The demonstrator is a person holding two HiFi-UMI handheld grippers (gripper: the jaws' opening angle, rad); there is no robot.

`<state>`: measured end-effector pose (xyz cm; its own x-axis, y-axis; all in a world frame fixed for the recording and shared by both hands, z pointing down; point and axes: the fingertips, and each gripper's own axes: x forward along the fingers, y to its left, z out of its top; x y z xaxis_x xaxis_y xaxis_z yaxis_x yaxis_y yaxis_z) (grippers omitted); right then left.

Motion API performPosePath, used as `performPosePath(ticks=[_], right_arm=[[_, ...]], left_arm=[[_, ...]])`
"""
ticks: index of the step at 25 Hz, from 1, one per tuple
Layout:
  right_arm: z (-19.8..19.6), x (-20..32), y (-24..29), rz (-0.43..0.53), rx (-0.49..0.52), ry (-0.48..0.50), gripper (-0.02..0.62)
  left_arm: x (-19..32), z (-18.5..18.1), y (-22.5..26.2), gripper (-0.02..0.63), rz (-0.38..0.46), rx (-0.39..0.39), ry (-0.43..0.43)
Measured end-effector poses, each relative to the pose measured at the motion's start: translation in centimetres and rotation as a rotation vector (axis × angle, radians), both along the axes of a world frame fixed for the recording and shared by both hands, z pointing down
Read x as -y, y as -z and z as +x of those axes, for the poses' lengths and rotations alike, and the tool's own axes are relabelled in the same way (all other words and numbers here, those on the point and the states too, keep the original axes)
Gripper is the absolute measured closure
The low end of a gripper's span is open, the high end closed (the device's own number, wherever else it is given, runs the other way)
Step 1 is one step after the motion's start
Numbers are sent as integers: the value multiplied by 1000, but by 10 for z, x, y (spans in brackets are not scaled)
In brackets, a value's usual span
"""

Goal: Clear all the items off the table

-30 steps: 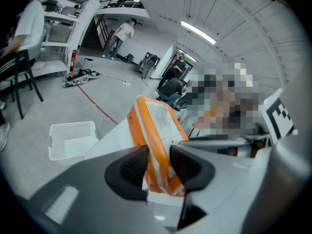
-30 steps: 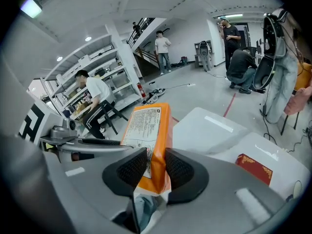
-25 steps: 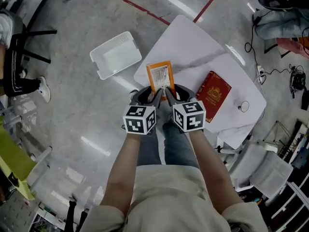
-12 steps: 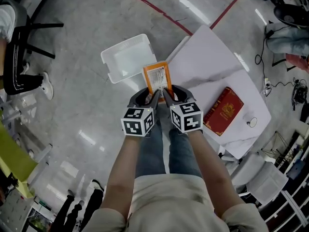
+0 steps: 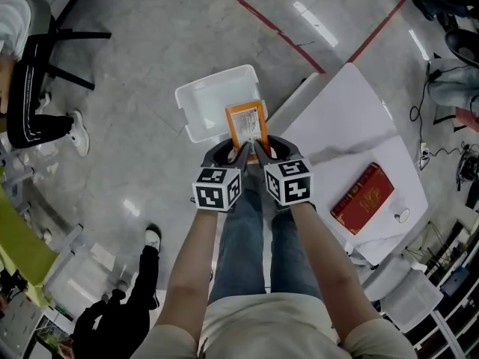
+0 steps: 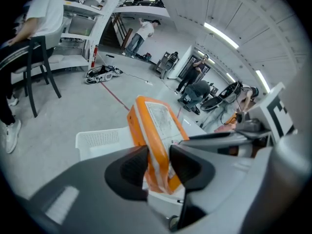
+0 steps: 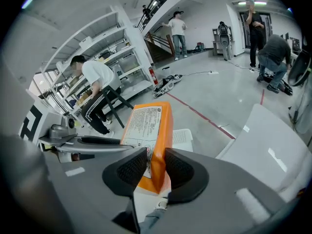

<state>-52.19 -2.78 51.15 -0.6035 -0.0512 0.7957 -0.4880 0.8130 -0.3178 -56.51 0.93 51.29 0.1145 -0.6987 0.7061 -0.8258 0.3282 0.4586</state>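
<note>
An orange packet [image 5: 247,128] with a white printed label hangs over the white bin [image 5: 206,103] that stands on the floor left of the table. Both grippers hold its near end. My left gripper [image 5: 241,149] is shut on its left edge and my right gripper [image 5: 258,148] on its right edge. In the left gripper view the packet [image 6: 156,126] sits pinched between the dark pads [image 6: 127,168], with the bin [image 6: 100,140] beyond. The right gripper view shows the packet [image 7: 151,123] squeezed in the same way. On the white table [image 5: 352,133] lies a red book [image 5: 362,198].
A small round object [image 5: 403,215] lies near the table's right corner. A person sits on a black chair [image 5: 30,88] at the far left, and a dark-clothed person [image 5: 120,313] stands at the lower left. White chairs [image 5: 419,305] crowd the lower right.
Both grippers have carried the orange packet leftward off the table's edge; it now hangs over the white bin. The red book stays on the table.
</note>
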Motion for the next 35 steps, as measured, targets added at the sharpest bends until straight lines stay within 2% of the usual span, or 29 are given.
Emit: performPosePath(ticks=[13,26,35], right_arm=[[-60,1,-106,-35,-79,92,477],[-83,1,-189,-68,-142,159,476],[-91,0,-219,-83,-168,163,474]], left_arm=[[-3,-56,-104,457,-58,-37,69],[-3,-77,-188,456,-119,-49,75],[-5,-85,-219,453,-151,-61,88]])
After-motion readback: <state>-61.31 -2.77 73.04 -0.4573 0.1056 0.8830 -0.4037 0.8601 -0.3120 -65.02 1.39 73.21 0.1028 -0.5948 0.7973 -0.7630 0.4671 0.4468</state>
